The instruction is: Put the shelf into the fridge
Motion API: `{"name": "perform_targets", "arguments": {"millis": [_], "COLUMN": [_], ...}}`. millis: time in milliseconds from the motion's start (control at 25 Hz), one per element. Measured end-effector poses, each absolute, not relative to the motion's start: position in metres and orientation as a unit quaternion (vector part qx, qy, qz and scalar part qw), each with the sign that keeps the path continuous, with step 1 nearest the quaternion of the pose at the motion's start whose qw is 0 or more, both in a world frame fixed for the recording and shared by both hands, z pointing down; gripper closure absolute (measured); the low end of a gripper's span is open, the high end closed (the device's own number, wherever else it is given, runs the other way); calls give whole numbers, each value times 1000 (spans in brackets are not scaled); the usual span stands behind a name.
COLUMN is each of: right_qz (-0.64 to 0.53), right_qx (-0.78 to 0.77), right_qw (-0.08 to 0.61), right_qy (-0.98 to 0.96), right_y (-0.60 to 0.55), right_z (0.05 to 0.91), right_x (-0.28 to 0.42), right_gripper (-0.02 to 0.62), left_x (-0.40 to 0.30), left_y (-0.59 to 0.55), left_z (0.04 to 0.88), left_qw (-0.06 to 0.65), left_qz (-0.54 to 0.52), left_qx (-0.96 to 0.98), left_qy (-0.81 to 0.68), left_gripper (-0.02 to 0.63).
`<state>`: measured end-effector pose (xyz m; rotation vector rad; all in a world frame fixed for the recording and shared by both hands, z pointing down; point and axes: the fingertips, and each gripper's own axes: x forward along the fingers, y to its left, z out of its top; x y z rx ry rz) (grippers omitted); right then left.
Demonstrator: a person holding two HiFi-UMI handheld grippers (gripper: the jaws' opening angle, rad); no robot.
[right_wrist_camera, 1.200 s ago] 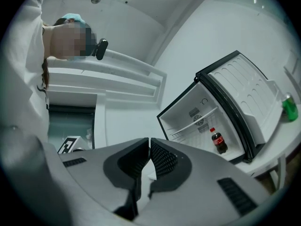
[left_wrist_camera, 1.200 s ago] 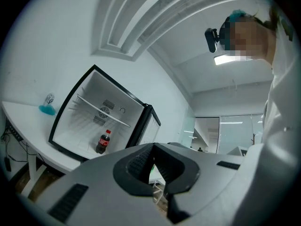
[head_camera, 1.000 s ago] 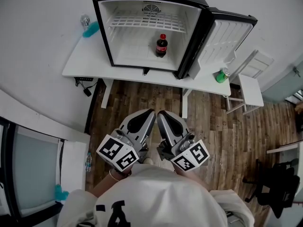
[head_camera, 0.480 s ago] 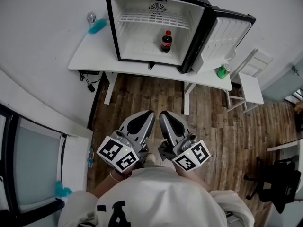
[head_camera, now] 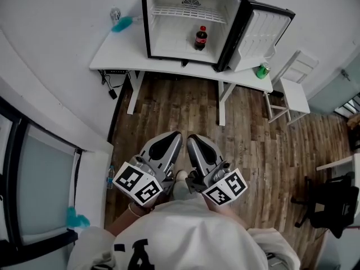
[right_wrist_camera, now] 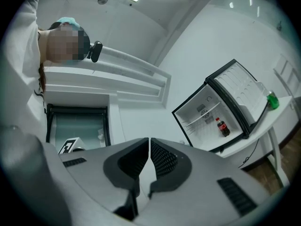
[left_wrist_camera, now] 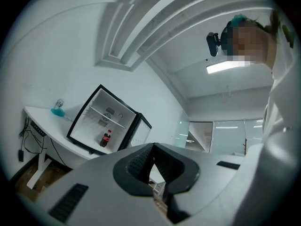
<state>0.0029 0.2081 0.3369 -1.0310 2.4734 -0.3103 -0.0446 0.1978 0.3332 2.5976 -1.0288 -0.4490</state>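
Observation:
The black mini fridge [head_camera: 191,21] stands open on a white table [head_camera: 126,52] at the top of the head view, well away from me. Inside it are a white wire shelf [head_camera: 188,13] near the top and a cola bottle [head_camera: 201,38] on the floor of the fridge. My left gripper [head_camera: 174,137] and right gripper [head_camera: 192,140] are side by side close to my body, over the wooden floor, both shut and empty. The fridge [left_wrist_camera: 106,121] sits far beyond the left gripper [left_wrist_camera: 153,149], and the fridge [right_wrist_camera: 211,117] is likewise far off past the right gripper [right_wrist_camera: 149,142].
The fridge door [head_camera: 257,31] swings out to the right. A green bottle [head_camera: 262,71] stands on the table's right end, a can [head_camera: 115,13] and a teal object [head_camera: 121,24] at its left. A white folding chair [head_camera: 292,89] and a black office chair [head_camera: 326,212] are at right.
The fridge and table have slid up and shrunk in the head view, so I stand farther from them. Both grippers keep their shut pose near my body.

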Motion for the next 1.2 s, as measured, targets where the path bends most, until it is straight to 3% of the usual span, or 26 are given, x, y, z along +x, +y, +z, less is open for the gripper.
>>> {"name": "perform_targets", "arguments": {"millis": [600,1200], "right_qz": [-103,-59], "right_qx": [-377,-389], "right_qw": [217,207], "right_qy": [895,896], "right_y": [334,352], "right_z": [334,325], "right_x": [-34,-31], "right_gripper": [560,559], "left_x": [-76,-79], "left_y": [316,332], "left_z": [322,315], "left_qw": [132,125], "left_qz": [-158,-169], "left_qx": [915,913], "left_qy": [-347,-350], "left_gripper": [600,600]}}
